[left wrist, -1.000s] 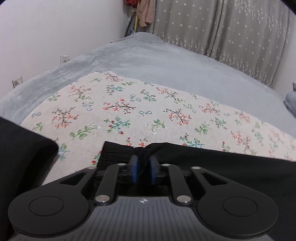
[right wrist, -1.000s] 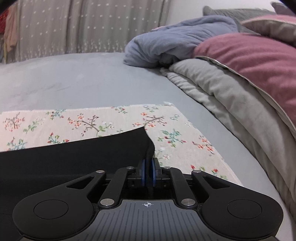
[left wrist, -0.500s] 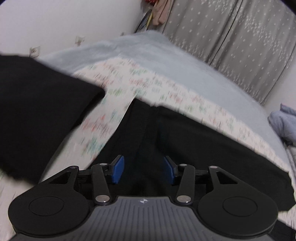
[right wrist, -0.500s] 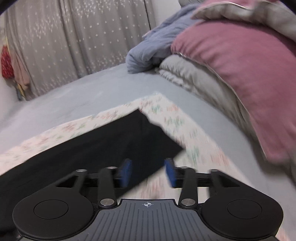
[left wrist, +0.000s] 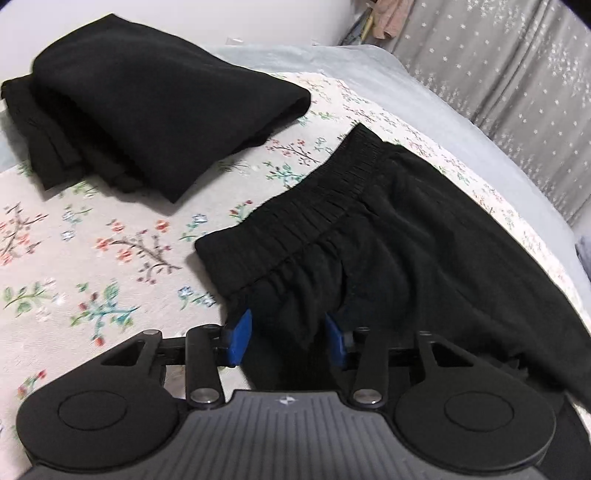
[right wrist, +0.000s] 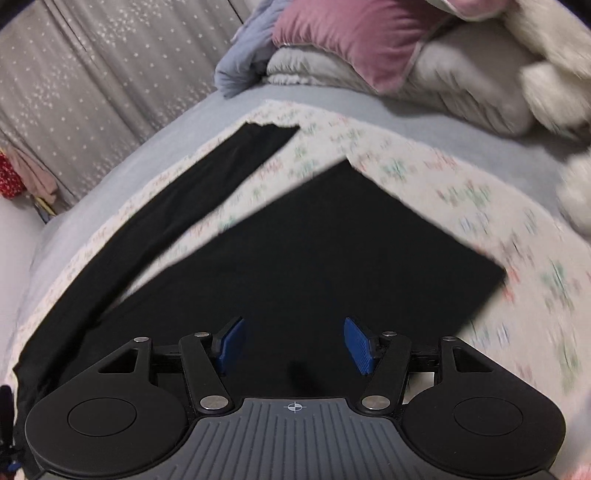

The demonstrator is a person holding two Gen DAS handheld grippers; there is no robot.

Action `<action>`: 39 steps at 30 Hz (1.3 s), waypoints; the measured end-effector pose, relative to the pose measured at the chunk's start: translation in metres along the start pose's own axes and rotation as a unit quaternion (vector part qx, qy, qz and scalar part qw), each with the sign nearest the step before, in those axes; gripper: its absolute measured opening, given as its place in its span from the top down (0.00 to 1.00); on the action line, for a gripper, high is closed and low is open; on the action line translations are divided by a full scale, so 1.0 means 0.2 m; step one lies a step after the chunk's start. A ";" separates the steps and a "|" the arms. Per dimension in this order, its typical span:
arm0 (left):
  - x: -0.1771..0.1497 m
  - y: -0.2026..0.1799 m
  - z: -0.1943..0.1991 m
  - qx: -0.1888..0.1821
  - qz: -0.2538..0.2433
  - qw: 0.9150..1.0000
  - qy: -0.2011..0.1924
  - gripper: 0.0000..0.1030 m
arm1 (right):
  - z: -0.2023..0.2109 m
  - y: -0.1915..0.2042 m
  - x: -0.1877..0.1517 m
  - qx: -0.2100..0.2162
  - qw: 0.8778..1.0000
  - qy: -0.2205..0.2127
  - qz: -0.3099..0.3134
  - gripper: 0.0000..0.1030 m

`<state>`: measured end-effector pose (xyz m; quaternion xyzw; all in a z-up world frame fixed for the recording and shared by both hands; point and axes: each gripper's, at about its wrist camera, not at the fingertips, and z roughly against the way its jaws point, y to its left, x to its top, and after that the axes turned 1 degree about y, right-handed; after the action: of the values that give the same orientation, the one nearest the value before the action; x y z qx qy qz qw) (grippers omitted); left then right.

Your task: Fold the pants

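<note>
Black pants lie spread on a floral cloth point(left wrist: 92, 258) on the bed. In the left wrist view their gathered elastic waistband point(left wrist: 332, 192) runs diagonally ahead of my left gripper point(left wrist: 287, 339). Its jaws are closing, a bunched fold of the pants sits between the blue pads point(left wrist: 240, 336), and the pads do not press it. In the right wrist view the near pant leg point(right wrist: 332, 258) fills the middle and the far leg point(right wrist: 207, 184) stretches away to the left. My right gripper point(right wrist: 293, 345) hovers open over the near leg with nothing gripped.
A folded black garment point(left wrist: 159, 110) rests on the cloth at the upper left. Grey-blue bedding point(left wrist: 443, 122) surrounds the cloth, with a starred curtain point(left wrist: 498, 55) behind. A pink pillow point(right wrist: 362, 33), grey duvet point(right wrist: 461, 85), blue blanket point(right wrist: 243, 62) and white fluffy item point(right wrist: 554, 85) pile up beyond the legs.
Both grippers let go of the black fabric they pinched and opened. Both views swung and rolled: the left now faces the waistband, the right has pulled back over the leg ends.
</note>
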<state>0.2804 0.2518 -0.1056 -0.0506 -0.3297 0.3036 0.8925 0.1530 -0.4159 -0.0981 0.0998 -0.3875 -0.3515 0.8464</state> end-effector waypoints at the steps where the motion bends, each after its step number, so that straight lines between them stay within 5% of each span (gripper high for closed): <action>1: 0.01 0.01 0.02 -0.006 0.014 1.000 -0.003 0.49 | 0.03 -0.01 -0.03 -0.011 1.000 -0.001 0.001 0.43; 6: -0.02 0.04 0.07 0.004 0.031 0.999 0.007 0.42 | 0.08 -0.09 -0.13 -0.056 0.998 0.016 -0.009 0.42; 10: -0.08 0.01 0.02 -0.022 0.035 0.998 0.039 0.42 | 0.07 -0.13 -0.16 -0.045 0.998 0.023 -0.029 0.43; 11: -0.09 0.00 0.01 -0.019 0.032 0.999 0.035 0.43 | 0.06 -0.13 -0.16 -0.049 0.998 0.028 -0.031 0.42; 12: -0.09 -0.01 0.01 -0.020 0.028 0.999 0.030 0.55 | 0.04 -0.14 -0.15 -0.050 0.998 0.031 -0.033 0.43; 13: -0.09 -0.01 0.00 -0.028 0.026 0.999 0.029 0.83 | 0.03 -0.14 -0.15 -0.046 0.998 0.030 -0.033 0.49; 14: -0.10 0.00 0.01 -0.045 0.032 0.998 0.035 0.93 | 0.02 -0.14 -0.14 -0.042 0.998 0.030 -0.032 0.56; 16: -0.10 0.00 0.01 -0.054 0.042 0.997 0.033 0.95 | -0.01 -0.13 -0.13 -0.051 0.998 0.031 -0.025 0.86; 19: -0.11 0.01 0.05 -0.050 0.042 0.998 0.018 0.95 | -0.03 -0.14 -0.13 -0.049 0.998 0.029 -0.022 1.00; 27: -0.12 0.10 0.28 -0.058 0.039 0.997 -0.026 0.95 | 0.06 -0.15 -0.15 -0.018 1.000 -0.006 -0.010 1.00; 39: -0.17 0.13 0.23 -0.024 0.016 1.000 0.010 0.93 | 0.03 -0.12 -0.15 -0.023 1.000 0.014 0.005 1.00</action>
<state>0.2188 0.2494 -0.0965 -0.0803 -0.3269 0.3092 0.8894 0.1230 -0.4133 -0.1215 0.0830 -0.3673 -0.3546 0.8558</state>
